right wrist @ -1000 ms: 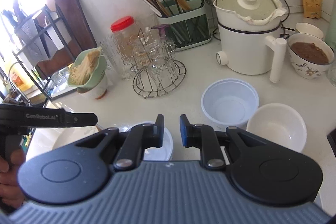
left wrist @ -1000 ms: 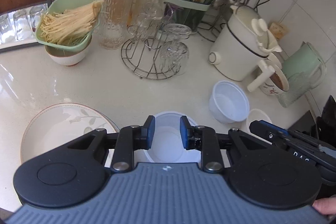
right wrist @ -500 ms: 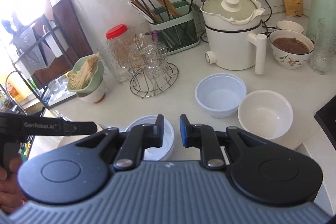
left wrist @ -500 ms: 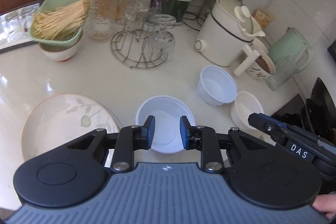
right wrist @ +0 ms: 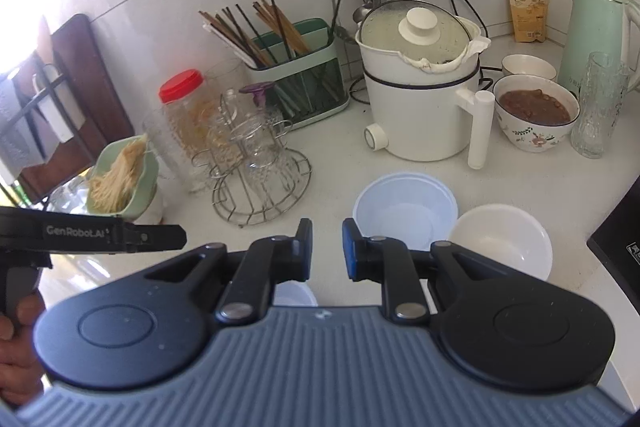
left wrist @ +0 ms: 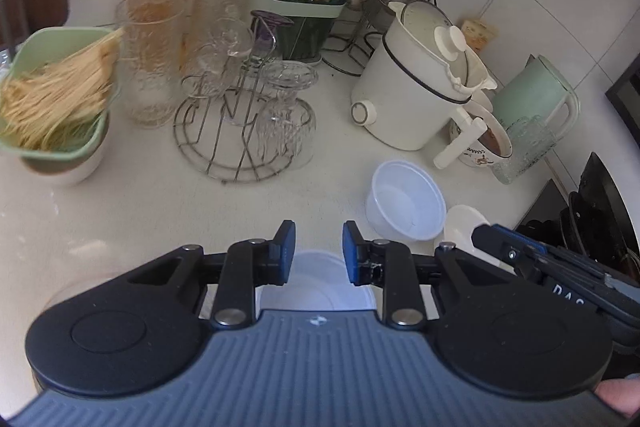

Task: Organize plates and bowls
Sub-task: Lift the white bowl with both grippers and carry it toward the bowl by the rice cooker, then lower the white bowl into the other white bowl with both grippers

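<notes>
Both grippers, left (left wrist: 316, 253) and right (right wrist: 325, 249), are spread with nothing between the fingers. Under the left one sits a plastic bowl (left wrist: 316, 285). A second plastic bowl (right wrist: 404, 213) and a white bowl (right wrist: 502, 239) touch, just in front of the cooker (right wrist: 420, 99).

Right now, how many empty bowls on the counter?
3. Translucent plastic bowl in front of the white cooker; white ceramic bowl touching its right side; a third plastic bowl under the left gripper. Others may be hidden.
</notes>
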Motion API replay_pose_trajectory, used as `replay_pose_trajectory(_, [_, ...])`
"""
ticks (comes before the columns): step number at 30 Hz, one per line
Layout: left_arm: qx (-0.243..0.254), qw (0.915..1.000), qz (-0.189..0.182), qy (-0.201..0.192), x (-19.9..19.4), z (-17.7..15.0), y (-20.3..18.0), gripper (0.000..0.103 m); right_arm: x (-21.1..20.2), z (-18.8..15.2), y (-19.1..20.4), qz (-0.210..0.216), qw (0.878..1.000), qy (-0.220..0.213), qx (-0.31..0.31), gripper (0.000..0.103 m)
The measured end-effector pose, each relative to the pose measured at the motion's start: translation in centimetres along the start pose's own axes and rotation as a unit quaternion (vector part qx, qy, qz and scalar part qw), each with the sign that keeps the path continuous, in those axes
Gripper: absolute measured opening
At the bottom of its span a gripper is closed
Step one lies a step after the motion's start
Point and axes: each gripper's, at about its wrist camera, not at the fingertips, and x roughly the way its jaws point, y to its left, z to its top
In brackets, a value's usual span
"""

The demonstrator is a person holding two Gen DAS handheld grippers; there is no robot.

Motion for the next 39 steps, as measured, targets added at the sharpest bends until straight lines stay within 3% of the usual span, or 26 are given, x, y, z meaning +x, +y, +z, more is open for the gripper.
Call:
replay_pose_trajectory(15, [0.019, 0.9979, -0.058, 0.022, 3.3, 2.2, -0.2, 0.03, 1.4, 1.0, 0.5, -0.052, 0.998, 0.018, 0.004, 0.02])
replay_pose_trajectory(26, [0.001, 0.9979, -0.058, 0.027, 6.3, 3.1, -1.1, 0.03, 2.4, 2.7, -2.4, -0.083, 0.996, 0.01, 0.008, 0.023])
replay_pose_trajectory(28, [-0.005, 0.9978, -0.054, 0.039, 7.6, 3.3, -1.4, 0.043, 2.7, 2.8, -3.4, -0.091, 0.996, 0.004, 0.013, 0.036])
replay_pose_trajectory(29, [-0.007, 0.9978, -0.05, 0.043, 8.2, 3.5, -1.6, 0.056, 3.0, 2.8, -3.9, -0.095, 0.995, 0.001, 0.017, 0.036])
replay_pose_trajectory(30, [-0.007, 0.9976, -0.051, 0.046, 8.9, 3.6, -1.8, 0.058, 3.3, 2.8, -4.5, -0.098, 0.995, 0.001, 0.022, 0.036])
replay_pose_trajectory(39, [0.039, 0.9953, -0.053, 0.071, 14.4, 5.0, -5.4, 0.057, 7.2, 2.8, -9.9, -0.101, 0.993, 0.017, 0.066, 0.036])
